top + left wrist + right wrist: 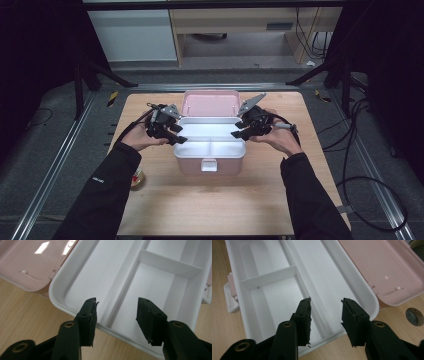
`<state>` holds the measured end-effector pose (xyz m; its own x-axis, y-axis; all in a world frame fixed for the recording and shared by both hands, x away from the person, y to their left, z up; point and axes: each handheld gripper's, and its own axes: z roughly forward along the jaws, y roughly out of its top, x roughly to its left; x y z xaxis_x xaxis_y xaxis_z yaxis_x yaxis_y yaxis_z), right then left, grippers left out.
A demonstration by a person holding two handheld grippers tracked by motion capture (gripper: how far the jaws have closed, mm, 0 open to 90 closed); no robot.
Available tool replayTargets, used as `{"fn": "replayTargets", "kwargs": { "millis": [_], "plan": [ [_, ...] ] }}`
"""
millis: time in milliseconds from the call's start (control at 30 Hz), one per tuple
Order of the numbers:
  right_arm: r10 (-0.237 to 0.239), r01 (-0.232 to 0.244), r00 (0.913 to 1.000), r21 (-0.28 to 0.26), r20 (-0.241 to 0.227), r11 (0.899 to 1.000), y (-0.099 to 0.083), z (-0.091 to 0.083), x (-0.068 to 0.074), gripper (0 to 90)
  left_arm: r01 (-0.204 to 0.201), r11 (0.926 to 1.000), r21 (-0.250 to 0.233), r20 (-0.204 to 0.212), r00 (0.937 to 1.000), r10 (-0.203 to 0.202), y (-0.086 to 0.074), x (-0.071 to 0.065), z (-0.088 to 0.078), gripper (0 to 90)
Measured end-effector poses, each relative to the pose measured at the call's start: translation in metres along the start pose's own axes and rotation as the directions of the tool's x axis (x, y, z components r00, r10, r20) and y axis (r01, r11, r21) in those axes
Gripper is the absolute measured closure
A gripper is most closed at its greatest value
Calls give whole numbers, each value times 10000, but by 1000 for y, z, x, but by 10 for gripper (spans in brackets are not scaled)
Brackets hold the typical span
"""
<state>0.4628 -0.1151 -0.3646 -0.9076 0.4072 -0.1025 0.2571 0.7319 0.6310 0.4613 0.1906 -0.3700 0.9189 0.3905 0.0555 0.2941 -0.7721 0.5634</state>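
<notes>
The biggest thing we see is the wooden table [210, 200]. In the middle of it sits the pink box [210, 161], and we will say where things are from this box. Its pink lid [209, 104] is open and leans back behind it. On top of the box rests a white tray [210, 142] with little walls that split it into rooms. Nothing lies in the rooms we can see.

Our left gripper [176, 138] is at the left end of the tray. In the left gripper view its two black jaws stand apart, one on each side of the tray's end rim [75, 312]. They press on nothing yet. Our right gripper [240, 132] is at the right end of the tray. Its jaws also stand apart over the rim [352, 327], holding nothing.

We think the job now is to grab the tray at both ends and lift it out. To do it well, we should pinch both rims at the same time, hold tight, and lift both hands evenly so the tray stays flat and does not tip.

A small round thing [137, 178] sits near the box's front left corner.
</notes>
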Motion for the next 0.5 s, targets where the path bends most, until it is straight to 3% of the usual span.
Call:
{"fn": "replayTargets", "kwargs": {
  "millis": [167,267,500],
  "plan": [
    [-410,433,9985,665,-352,9968,1,7,3,699,-592,9960,673,4,9982,593,5,1,9,572],
    [-574,631,9970,1167,-517,9912,-1,12,2,738,-675,9944,809,47,9977,673,7,4,12,617],
    [-918,1005,9938,1516,-635,9833,1,17,-1,773,-948,9867,1319,179,9955,933,14,11,16,694]
  ]
}}
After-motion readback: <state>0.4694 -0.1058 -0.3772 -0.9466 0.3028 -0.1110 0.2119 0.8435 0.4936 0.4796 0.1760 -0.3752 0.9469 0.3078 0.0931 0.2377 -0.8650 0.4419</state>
